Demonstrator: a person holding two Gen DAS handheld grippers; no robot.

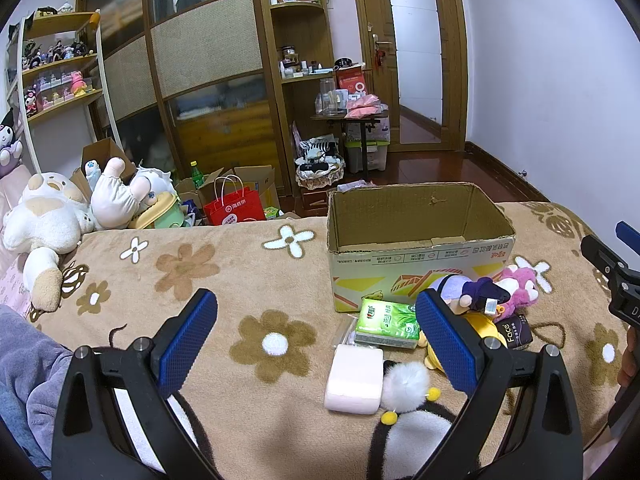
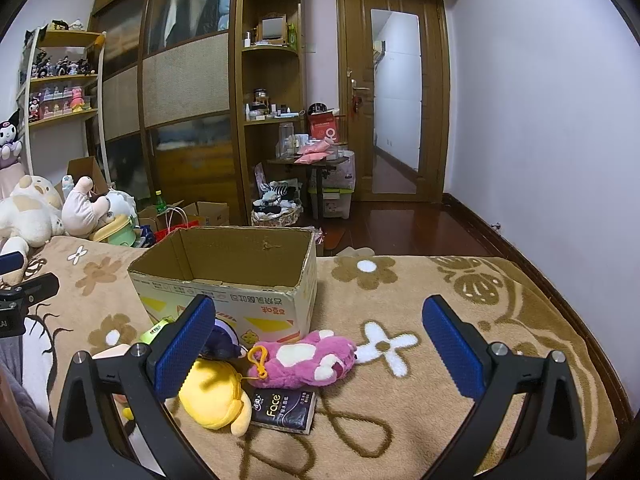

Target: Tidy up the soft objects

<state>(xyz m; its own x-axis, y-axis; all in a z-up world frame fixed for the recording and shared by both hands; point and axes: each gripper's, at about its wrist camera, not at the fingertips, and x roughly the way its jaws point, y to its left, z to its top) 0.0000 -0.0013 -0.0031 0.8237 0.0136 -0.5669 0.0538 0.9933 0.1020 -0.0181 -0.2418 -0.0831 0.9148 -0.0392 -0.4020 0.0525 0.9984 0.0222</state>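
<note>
Left wrist view: the open-topped brown cardboard box [image 1: 420, 236] stands on the beige flower-patterned fleece blanket [image 1: 224, 288], and as much of its interior as shows is bare; the floor of the box is hidden behind its near wall. The left gripper [image 1: 316, 336] hovers in front of the box with its blue-padded jaws spread wide and nothing between them. In front of the box lie a green rectangular tissue pack [image 1: 388, 324], a pale pink rounded soft block [image 1: 354, 380] and a white fluffy pompom with small yellow balls [image 1: 406, 386]; at the box's front right corner lie a purple-and-lavender plush doll [image 1: 472, 288], a pink-and-white plush toy [image 1: 520, 286], a yellow plush pouch [image 1: 486, 330] and a black tissue pack marked "Face" [image 1: 518, 332]. Right wrist view: the right gripper [image 2: 320, 348] is likewise wide open and empty, poised in front of the box's right corner above the pink-and-white plush toy, with the yellow pouch and the black pack nearer the camera and the purple doll partly hidden behind its left finger. Judgement: the sorting appears hardly begun, since every visible small soft item lies outside the box; all remain to be lifted in, probably one at a time.
</note>
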